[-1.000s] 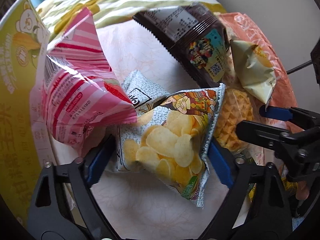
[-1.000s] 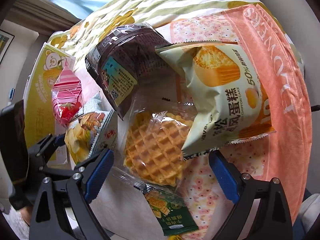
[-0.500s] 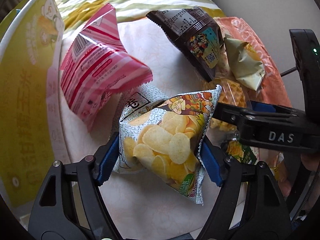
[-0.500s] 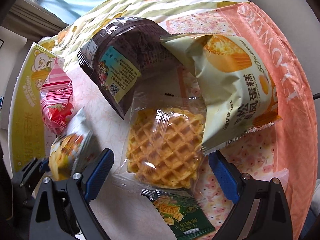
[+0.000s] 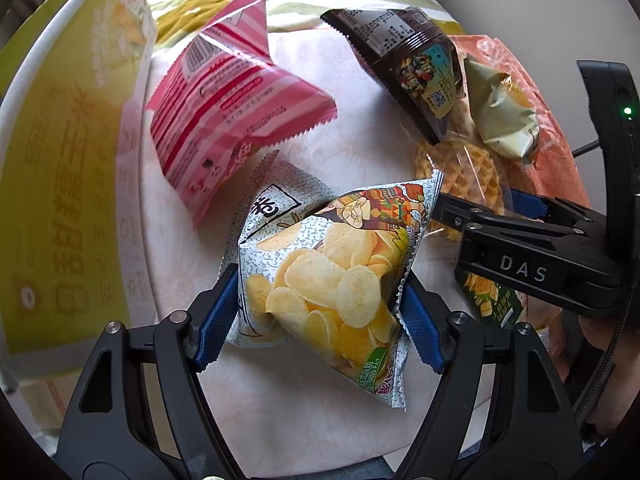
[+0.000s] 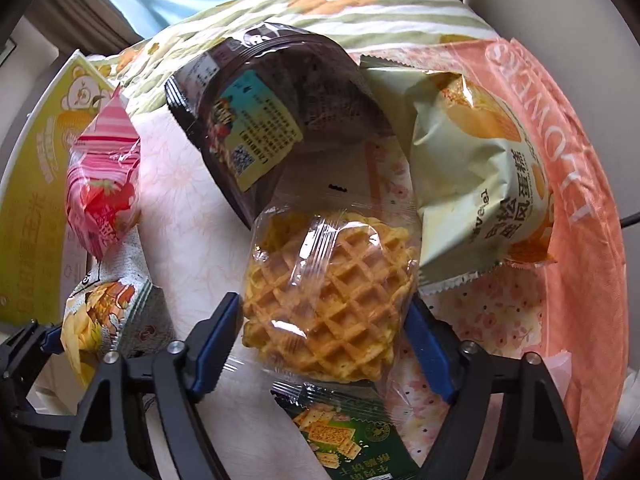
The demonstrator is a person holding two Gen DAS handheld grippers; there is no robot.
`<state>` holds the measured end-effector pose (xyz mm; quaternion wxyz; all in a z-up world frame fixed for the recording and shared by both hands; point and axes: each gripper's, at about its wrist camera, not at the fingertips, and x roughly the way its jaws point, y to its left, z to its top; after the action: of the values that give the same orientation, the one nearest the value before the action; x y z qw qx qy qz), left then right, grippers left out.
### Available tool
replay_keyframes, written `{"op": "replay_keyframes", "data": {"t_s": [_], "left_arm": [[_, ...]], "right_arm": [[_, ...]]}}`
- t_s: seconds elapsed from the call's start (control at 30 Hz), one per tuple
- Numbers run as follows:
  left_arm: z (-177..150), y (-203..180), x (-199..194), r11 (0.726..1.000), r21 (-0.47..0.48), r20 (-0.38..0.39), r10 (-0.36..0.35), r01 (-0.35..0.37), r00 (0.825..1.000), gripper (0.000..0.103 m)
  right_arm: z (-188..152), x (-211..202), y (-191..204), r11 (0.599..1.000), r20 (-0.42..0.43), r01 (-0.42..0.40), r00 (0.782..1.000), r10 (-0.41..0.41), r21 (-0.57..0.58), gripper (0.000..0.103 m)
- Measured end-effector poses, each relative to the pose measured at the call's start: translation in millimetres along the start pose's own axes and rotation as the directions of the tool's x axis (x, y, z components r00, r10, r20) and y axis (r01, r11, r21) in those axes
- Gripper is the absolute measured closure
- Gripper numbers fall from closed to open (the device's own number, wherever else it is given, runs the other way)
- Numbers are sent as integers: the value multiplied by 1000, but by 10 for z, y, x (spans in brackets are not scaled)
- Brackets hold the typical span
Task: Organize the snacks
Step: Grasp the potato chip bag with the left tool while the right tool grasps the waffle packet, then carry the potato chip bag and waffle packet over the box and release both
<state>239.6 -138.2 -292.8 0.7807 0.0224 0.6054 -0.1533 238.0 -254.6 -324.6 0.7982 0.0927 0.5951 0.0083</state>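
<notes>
My left gripper is shut on the potato chip bag, its blue pads pressing both sides. My right gripper has its jaws around the clear-wrapped waffle pack, pads touching both sides. The right gripper shows in the left wrist view, and the chip bag in the right wrist view. A pink striped bag, a dark brown snack pack, a pale green chiffon cake bag and a green cracker packet lie around on the white cloth.
A yellow-green box lid stands along the left. An orange-pink floral box wall curves along the right. A striped floral bedspread lies behind.
The left gripper closed on the chip bag and drew it back from the pink bag. The right gripper moved forward and closed around the waffle pack.
</notes>
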Motion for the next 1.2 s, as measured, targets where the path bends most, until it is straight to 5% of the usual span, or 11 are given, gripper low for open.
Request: {"op": "replay_keyframes", "data": {"t_s": [0.4,0.83,1.2], "left_arm": [[-183,-113,-235,999,-3,46,36,-35,998,30],[-569,-324,-874,997,-17,185,72,-70,980,30],[-462,88,-1911,994,-98,392,88,-53,916,30]], "right_arm": [[-263,-328,-180,995,25,-104,994,104,-12,36],[-675,-940,-354,980,99,-194,975,198,-47,36],[-547,-1758,51,961,250,-207,936,249,-184,36]]}}
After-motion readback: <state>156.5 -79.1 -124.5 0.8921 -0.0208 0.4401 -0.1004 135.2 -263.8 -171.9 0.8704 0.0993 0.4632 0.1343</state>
